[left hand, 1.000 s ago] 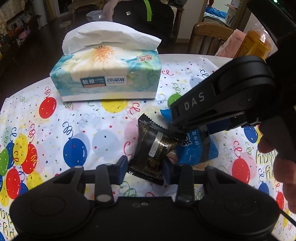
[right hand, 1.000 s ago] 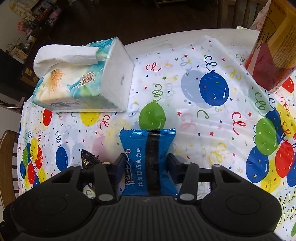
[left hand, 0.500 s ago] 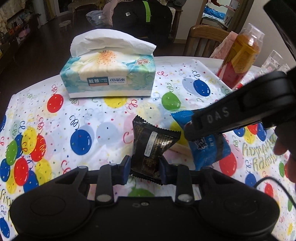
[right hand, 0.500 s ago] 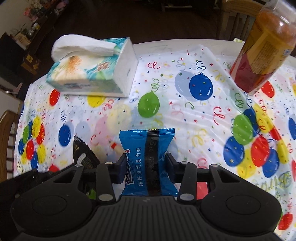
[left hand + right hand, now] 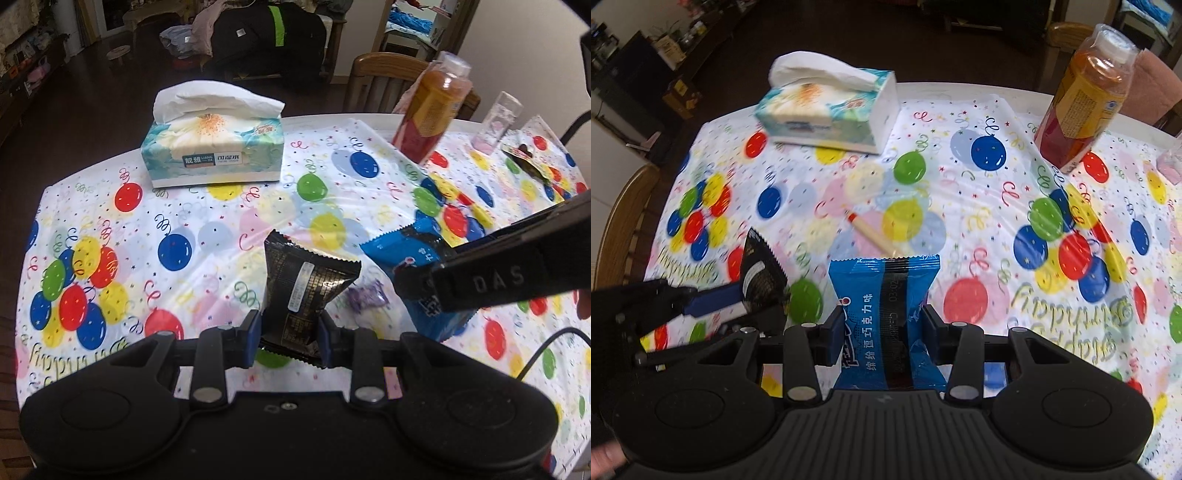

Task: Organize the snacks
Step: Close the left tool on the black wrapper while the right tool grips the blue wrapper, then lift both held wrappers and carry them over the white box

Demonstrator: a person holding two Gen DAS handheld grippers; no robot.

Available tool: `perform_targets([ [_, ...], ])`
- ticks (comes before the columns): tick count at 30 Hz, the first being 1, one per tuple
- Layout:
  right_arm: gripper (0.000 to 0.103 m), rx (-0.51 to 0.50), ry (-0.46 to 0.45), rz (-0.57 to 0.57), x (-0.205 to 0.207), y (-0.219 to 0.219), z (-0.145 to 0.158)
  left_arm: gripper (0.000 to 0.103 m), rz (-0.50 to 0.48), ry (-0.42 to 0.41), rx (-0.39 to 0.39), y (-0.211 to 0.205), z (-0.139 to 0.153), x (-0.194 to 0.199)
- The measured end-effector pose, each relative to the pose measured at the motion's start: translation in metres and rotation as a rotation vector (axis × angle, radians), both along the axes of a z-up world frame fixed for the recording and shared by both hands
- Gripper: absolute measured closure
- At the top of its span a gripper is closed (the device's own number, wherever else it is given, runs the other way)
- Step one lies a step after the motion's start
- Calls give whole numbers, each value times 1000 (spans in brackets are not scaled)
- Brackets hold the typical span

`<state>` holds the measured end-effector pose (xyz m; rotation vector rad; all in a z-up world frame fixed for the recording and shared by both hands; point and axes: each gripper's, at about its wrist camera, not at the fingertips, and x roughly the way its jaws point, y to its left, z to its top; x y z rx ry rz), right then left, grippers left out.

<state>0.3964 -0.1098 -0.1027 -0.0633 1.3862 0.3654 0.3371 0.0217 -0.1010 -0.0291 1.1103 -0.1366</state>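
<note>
Both handheld grippers are raised above the balloon-print plastic tablecloth (image 5: 207, 206), side by side and pointing toward the floral blue-and-white tissue box (image 5: 214, 151). The left gripper (image 5: 288, 338) has its blue-padded fingers (image 5: 252, 334) pressed in on the lower part of a black crinkle-edged snack packet with gold print (image 5: 306, 288), which stands up out of the jaws, clear of the table. The right gripper (image 5: 881, 339) pinches a blue foil snack packet with a dark centre stripe (image 5: 884, 306) the same way; in the left wrist view that packet (image 5: 417, 266) hangs just right of the black one, the two apart. A fingertip shows at that view's right edge (the rest of the hand is out of frame).

Compared with a second ago, both packets have been lifted higher and drawn back from the tissue box: more tablecloth shows, a small cream stick with a red tip (image 5: 873, 232) lies uncovered, and the orange drink bottle with a yellow-red label (image 5: 1082, 99) is now fully in view.
</note>
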Motion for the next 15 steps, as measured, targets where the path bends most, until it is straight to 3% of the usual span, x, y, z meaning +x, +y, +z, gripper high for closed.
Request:
perform_targets([
  [15,61,27,-33,75,-94,-13,60,74,-85,-17,6,-5,46,-78],
])
